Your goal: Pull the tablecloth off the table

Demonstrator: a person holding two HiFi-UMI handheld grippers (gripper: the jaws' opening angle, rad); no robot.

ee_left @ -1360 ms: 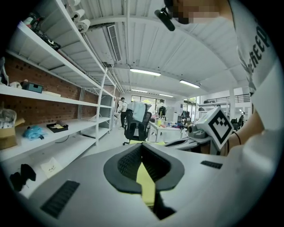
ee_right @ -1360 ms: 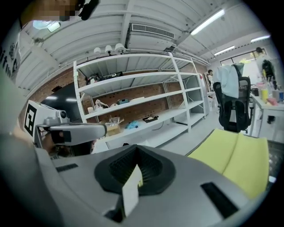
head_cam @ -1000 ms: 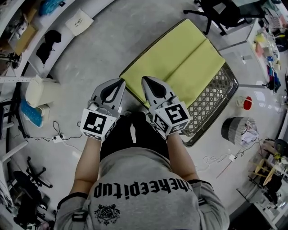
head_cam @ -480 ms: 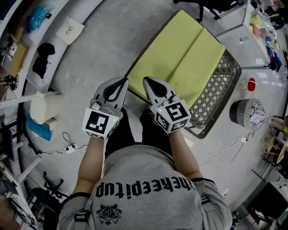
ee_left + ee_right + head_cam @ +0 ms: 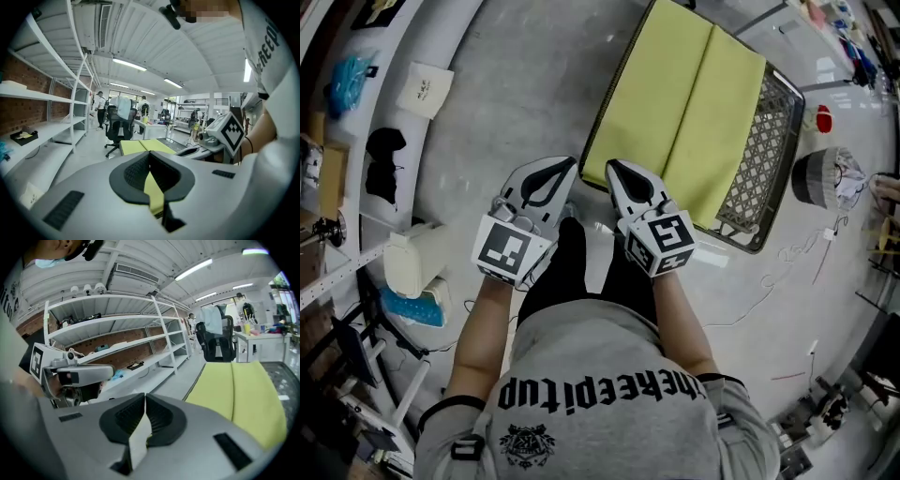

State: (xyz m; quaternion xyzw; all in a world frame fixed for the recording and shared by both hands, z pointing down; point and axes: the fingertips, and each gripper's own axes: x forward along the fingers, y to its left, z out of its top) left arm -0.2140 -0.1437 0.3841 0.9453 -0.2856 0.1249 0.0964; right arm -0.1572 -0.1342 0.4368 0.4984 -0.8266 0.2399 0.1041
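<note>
A yellow-green tablecloth (image 5: 684, 103) with a lengthwise fold covers most of a metal mesh table (image 5: 764, 159) ahead of me. The mesh is bare at the right end. My left gripper (image 5: 570, 164) is shut and empty, its tip just left of the cloth's near corner. My right gripper (image 5: 612, 167) is also shut and empty, with its tip at the cloth's near edge. In the left gripper view the tablecloth (image 5: 140, 146) lies beyond the closed left gripper (image 5: 149, 152). In the right gripper view the tablecloth (image 5: 243, 390) spreads to the right of the closed right gripper (image 5: 144, 395).
White shelving (image 5: 422, 94) runs along the left. A black office chair (image 5: 218, 345) stands beyond the table. A round bin (image 5: 825, 178) and a red object (image 5: 823, 120) sit to the right. A white container (image 5: 408, 262) and cables lie on the floor at left.
Both grippers have swung together and stayed shut. The table now sits higher and further right in the head view, with its near corner right at the gripper tips.
</note>
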